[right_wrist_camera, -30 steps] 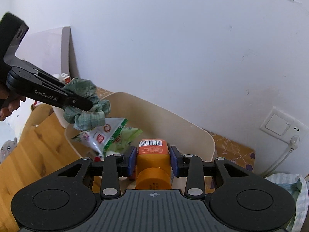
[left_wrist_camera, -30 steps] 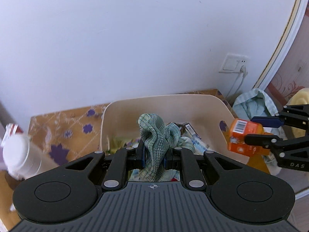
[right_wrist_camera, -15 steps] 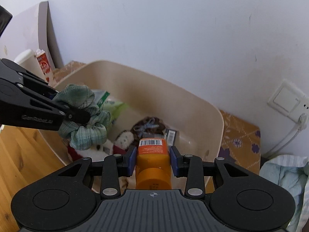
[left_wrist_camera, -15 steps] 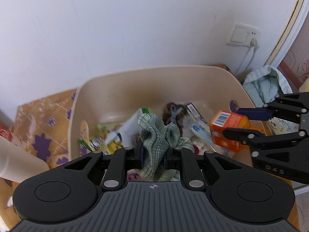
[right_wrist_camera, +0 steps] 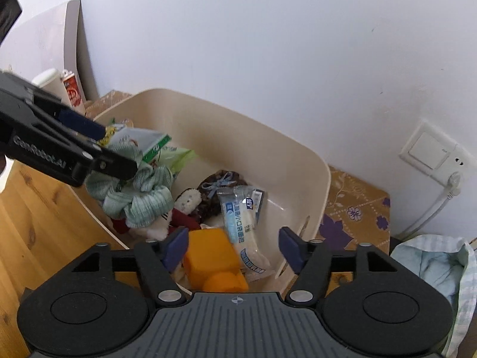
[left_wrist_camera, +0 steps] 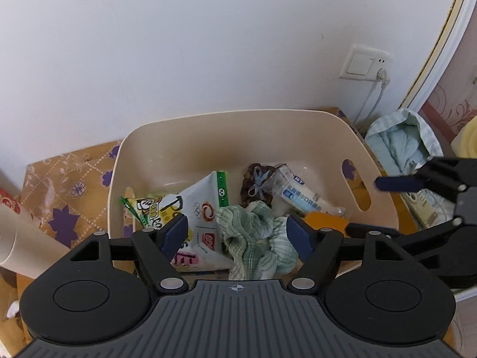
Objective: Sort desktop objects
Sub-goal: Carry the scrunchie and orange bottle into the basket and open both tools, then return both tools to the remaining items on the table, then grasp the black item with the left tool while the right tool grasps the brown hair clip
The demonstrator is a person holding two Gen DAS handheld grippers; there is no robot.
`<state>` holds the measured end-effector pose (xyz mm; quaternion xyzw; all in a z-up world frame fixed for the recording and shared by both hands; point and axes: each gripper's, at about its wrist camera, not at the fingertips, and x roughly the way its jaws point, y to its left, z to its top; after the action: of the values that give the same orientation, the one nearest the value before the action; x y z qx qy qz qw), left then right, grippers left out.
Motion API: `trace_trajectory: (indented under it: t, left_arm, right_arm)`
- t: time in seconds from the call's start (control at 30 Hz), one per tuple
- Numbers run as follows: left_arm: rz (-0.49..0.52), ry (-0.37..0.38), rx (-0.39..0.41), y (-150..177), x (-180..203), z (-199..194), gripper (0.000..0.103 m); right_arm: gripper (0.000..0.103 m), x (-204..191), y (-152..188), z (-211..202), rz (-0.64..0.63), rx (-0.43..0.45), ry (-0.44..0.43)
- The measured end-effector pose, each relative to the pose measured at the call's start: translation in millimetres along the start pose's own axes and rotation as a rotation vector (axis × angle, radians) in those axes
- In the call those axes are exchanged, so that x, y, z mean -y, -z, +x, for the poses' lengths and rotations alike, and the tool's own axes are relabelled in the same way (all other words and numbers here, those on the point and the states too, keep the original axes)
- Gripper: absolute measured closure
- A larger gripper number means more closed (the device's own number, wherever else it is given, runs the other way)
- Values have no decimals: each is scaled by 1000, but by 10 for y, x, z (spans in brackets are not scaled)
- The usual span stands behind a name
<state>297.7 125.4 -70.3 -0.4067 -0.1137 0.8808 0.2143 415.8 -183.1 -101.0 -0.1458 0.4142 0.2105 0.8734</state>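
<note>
The orange bottle [right_wrist_camera: 213,258] lies in the cream bin [right_wrist_camera: 310,161] with its cap toward the camera and its long axis running away toward the far wall, between the pads of the right tongs [right_wrist_camera: 234,246], which are opening and no longer press it. The green scrunchie [left_wrist_camera: 256,238] sits crumpled between the pads of the left tongs [left_wrist_camera: 238,235], also opening, clear of both. The bin's far half has bare floor; snack packets [left_wrist_camera: 184,211] and a bread pack [left_wrist_camera: 301,198] crowd the rest. It stands on a patterned cloth [left_wrist_camera: 68,185] over the wooden desk [right_wrist_camera: 32,223], against a white wall [left_wrist_camera: 208,44] with 1 socket [left_wrist_camera: 365,65].
</note>
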Motion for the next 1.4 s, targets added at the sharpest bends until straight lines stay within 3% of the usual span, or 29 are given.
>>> trace_trajectory:
  t: [0.2, 0.37, 0.43, 0.6, 0.87, 1.1, 1.27, 1.4]
  left_arm:
    - [-86, -22, 34, 95, -27, -105, 28]
    - [-145, -54, 79, 191, -103, -255, 27]
    - [-151, -60, 83, 259, -141, -319, 27]
    - [-177, -87, 90, 502, -233, -475, 27]
    - [-223, -86, 20, 977, -288, -611, 25]
    - [-358, -93, -82, 1457, -251, -483, 25]
    - [-390, -136, -125, 1702, -160, -366, 25]
    - [-409, -170, -113, 1845, -96, -347, 25]
  right_arm:
    - [14, 42, 77, -189, 27, 16, -30]
    - [11, 17, 208, -323, 30, 28, -60]
    - [3, 14, 287, -363, 37, 29, -70]
    - [1, 4, 511, -431, 63, 6, -91]
    - [0, -107, 966, -293, 88, -90, -110]
    - [0, -296, 1213, -172, 29, -184, -113]
    - [0, -363, 1259, -178, 6, -192, -113]
    - [0, -387, 1286, -138, 3, -189, -95]
